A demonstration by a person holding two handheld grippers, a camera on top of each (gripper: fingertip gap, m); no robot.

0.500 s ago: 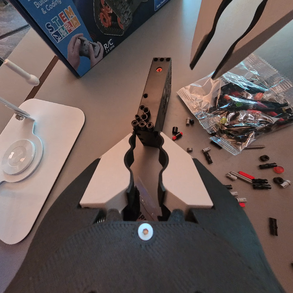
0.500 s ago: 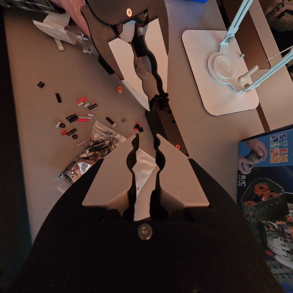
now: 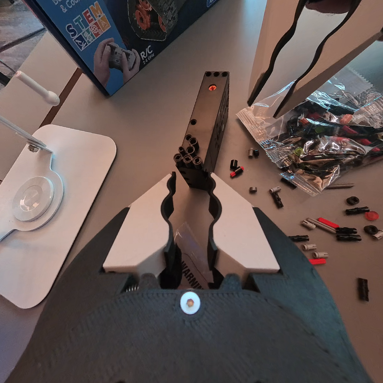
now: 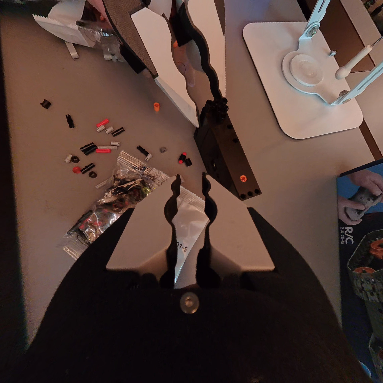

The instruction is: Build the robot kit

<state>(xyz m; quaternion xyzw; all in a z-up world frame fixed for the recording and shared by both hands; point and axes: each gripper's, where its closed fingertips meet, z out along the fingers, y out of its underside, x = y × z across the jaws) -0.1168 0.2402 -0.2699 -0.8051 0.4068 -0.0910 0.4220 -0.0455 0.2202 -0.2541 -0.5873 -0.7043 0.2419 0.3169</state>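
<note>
The long black plastic block (image 3: 209, 132) with round holes, a cluster of short black tubes on its near end and an orange screw near its far end lies on the middle of the grey worktop (image 3: 145, 116). The left tool (image 3: 191, 176) stands spread at the block's near end; its right fingertip (image 3: 211, 180) appears to touch the block, its left one is apart, so nothing is gripped. The right tool (image 4: 190, 176) hangs released, holding nothing, above the clear plastic bag of small parts (image 4: 124, 192), just beside the block's far end. Loose black, red and grey pins (image 3: 331, 228) lie scattered near the bag. A white lamp base (image 3: 41, 207) sits toward one edge, a blue printed box (image 3: 116, 37) toward another.
</note>
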